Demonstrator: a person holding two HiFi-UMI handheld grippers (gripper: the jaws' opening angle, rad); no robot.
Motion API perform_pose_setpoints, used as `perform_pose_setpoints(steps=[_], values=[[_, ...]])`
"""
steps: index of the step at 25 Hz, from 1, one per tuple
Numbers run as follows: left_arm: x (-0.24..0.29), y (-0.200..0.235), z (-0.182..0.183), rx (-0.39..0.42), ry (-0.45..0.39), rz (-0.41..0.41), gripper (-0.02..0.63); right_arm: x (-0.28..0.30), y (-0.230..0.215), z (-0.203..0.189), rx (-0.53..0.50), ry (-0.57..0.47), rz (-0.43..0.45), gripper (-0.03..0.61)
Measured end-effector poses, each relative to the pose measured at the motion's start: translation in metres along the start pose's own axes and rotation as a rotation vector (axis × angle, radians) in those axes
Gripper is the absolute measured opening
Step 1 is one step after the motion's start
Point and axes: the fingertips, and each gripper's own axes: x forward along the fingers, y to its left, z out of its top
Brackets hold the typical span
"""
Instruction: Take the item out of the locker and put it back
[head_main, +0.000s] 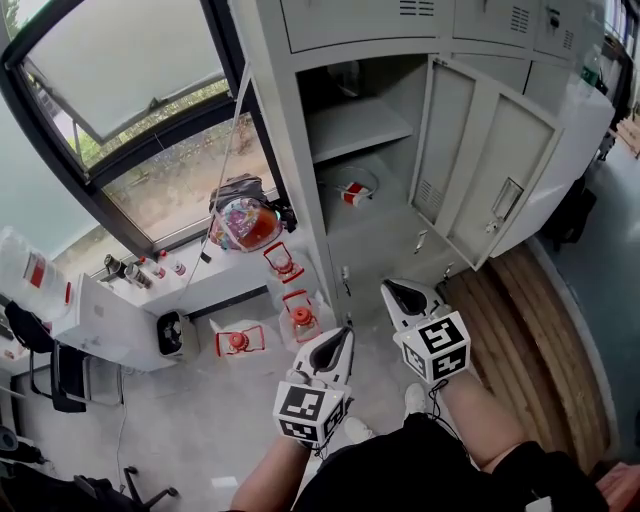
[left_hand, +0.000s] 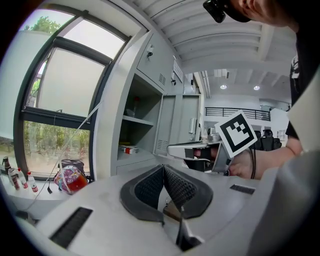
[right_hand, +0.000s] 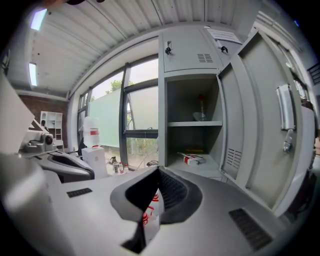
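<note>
One open grey locker (head_main: 283, 120), big window (head_main: 150, 110) beside, grey floor (head_main: 200, 430)

A colourful bag (head_main: 245, 222) sits on the windowsill (head_main: 212, 278) under the tilted-open window (head_main: 120, 60), with small bottles (head_main: 160, 268) further left. Three clear jugs with red caps (head_main: 300, 318) sit on the grey floor below. Wooden planking (head_main: 540, 330) lies at right.
</note>
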Motion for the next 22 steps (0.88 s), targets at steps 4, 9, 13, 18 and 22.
perform_pose_setpoints(steps=[4, 9, 13, 18, 22], values=[[0.002, -0.013, 0.002, 0.002, -0.005, 0.007, 0.017, -0.019, 0.0, -0.003, 0.005, -0.004, 0.018, 0.052], [0.013, -0.028, 0.003, -0.003, -0.008, 0.043, 0.017, -0.033, -0.006, -0.009, -0.002, -0.004, 0.061, 0.052], [0.023, -0.049, 0.002, -0.001, -0.002, 0.069, 0.017, -0.046, -0.017, -0.014, -0.003, -0.003, 0.1, 0.052], [0.035, -0.076, 0.005, 0.008, 0.002, 0.105, 0.017, -0.065, -0.033, -0.017, -0.002, -0.014, 0.145, 0.052], [0.042, -0.092, 0.006, 0.016, 0.004, 0.135, 0.017, -0.078, -0.042, -0.017, -0.001, -0.031, 0.176, 0.052]])
